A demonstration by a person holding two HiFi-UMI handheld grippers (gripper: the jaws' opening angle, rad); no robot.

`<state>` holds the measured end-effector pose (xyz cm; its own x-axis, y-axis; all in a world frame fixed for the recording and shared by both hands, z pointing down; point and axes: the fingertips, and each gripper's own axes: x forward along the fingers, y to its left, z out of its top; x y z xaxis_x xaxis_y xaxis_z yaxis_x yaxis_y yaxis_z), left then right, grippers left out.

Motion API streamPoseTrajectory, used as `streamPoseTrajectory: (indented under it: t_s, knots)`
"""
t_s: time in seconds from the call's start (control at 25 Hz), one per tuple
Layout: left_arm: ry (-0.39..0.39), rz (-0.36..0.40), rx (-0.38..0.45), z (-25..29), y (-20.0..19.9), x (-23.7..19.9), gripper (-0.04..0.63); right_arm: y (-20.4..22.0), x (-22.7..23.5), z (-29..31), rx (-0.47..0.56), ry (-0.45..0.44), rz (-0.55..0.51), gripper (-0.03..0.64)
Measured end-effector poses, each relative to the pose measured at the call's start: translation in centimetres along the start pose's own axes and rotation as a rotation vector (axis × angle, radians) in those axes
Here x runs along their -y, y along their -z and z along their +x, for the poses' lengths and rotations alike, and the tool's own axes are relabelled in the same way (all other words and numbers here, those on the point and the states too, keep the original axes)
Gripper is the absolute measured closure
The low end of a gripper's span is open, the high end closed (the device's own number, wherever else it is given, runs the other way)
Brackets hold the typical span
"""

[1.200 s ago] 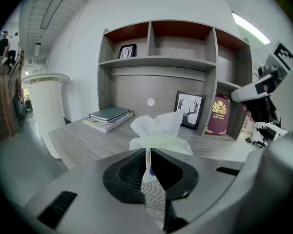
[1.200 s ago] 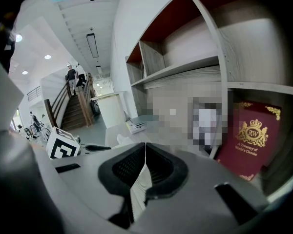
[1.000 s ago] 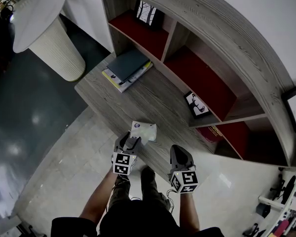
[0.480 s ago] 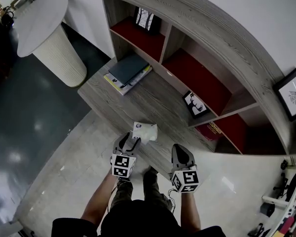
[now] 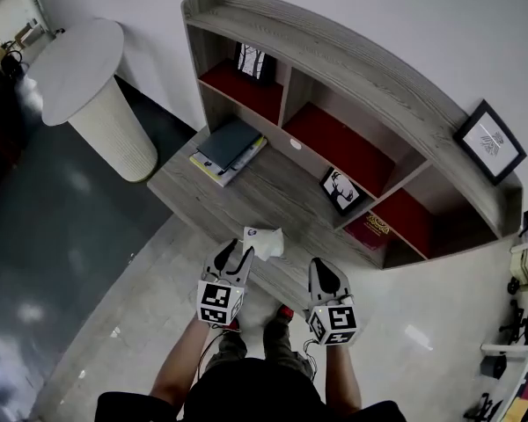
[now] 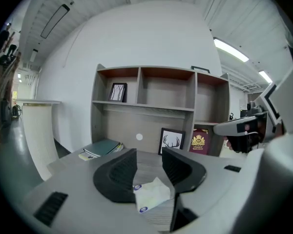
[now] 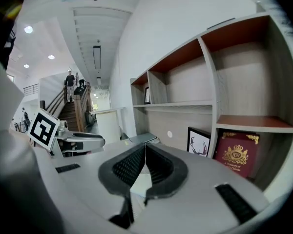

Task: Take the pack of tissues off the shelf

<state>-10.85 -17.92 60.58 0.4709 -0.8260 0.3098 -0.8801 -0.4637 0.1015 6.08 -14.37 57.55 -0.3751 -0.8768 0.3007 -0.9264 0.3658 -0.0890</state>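
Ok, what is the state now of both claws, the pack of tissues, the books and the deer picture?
left claw: open, jaws just been closing, pads pressing on nothing.
right claw: shut, empty.
pack of tissues: lying on the desk, not gripped, just ahead of the left claw.
books: closed, stacked flat.
deer picture: standing upright.

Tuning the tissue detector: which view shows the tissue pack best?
Left gripper view: the tissue pack is close and large, its blue stickers visible. Head view shows it whole but small, on the shelf unit's lower board. Right gripper view gives only a pale sliver low in frame; can't confirm it's the pack.
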Motion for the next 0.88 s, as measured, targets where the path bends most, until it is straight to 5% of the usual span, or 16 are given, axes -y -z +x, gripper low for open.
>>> streamPoseTrajectory:
  t_s: [0.52, 0.88]
  knots:
    - [0.087, 0.076, 0.141, -6.2, -6.2, 1.1, 0.523, -4.5, -3.8, -4.6, 0.144, 0.084, -0.043, 0.588]
    - [0.135, 0.096, 0.158, -10.2, -6.9, 1.6, 0.571, -5.2, -6.8, -7.8, 0.198, 0.139, -0.053, 0.588]
